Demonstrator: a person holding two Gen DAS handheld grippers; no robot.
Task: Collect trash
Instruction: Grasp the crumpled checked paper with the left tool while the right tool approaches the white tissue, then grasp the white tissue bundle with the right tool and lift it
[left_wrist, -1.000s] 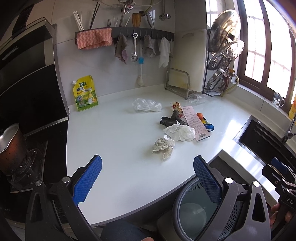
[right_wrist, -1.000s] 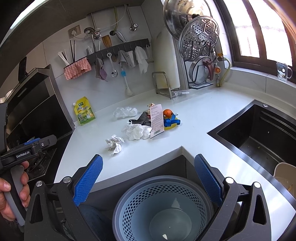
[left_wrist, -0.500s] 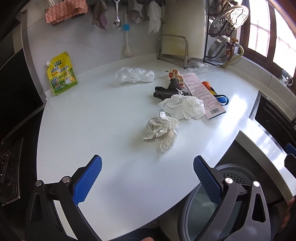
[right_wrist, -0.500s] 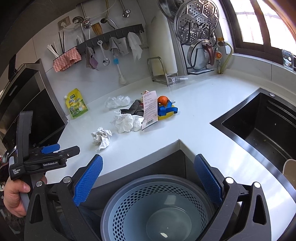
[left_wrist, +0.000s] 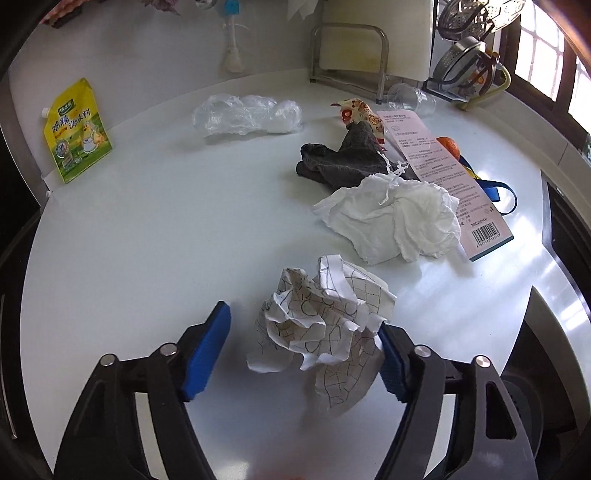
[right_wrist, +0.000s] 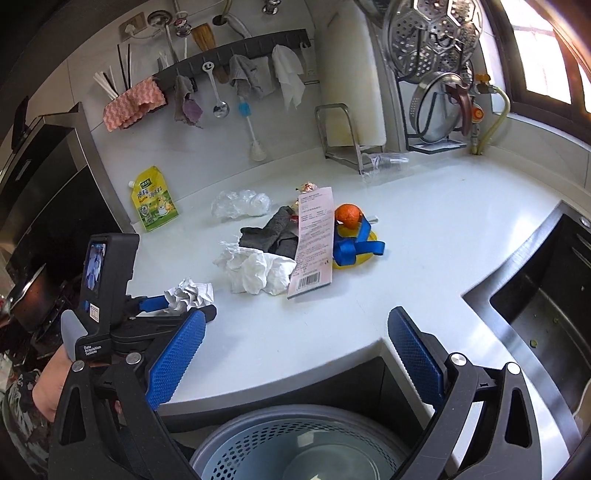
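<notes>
In the left wrist view, the crumpled grid-printed paper (left_wrist: 325, 328) is seen at lower centre on the white countertop (left_wrist: 129, 240), lying between the blue pads of the left gripper (left_wrist: 303, 350); the jaws are closing on it, the right pad already touching or just beside its edge, the left pad still apart from it. The wad is judged to be very light, soft and springy, not fragile and not slippery, so that it is best taken across its thick middle rather than by the loose flap hanging towards the bottom of the frame. Above and to the right a white tissue (left_wrist: 395, 221) is seen, overlapping a pink label card (left_wrist: 443, 177) and a dark cloth (left_wrist: 343, 162). The paper's underside is hidden. In the right wrist view, the right gripper (right_wrist: 295, 354) is held with its jaws wide apart and nothing between them, above a perforated grey bin (right_wrist: 295, 446) at the bottom edge, whose lower rim is cut off. The same paper is seen at middle left, partly hidden behind the left gripper; its contact with the pads cannot be made out there.
</notes>
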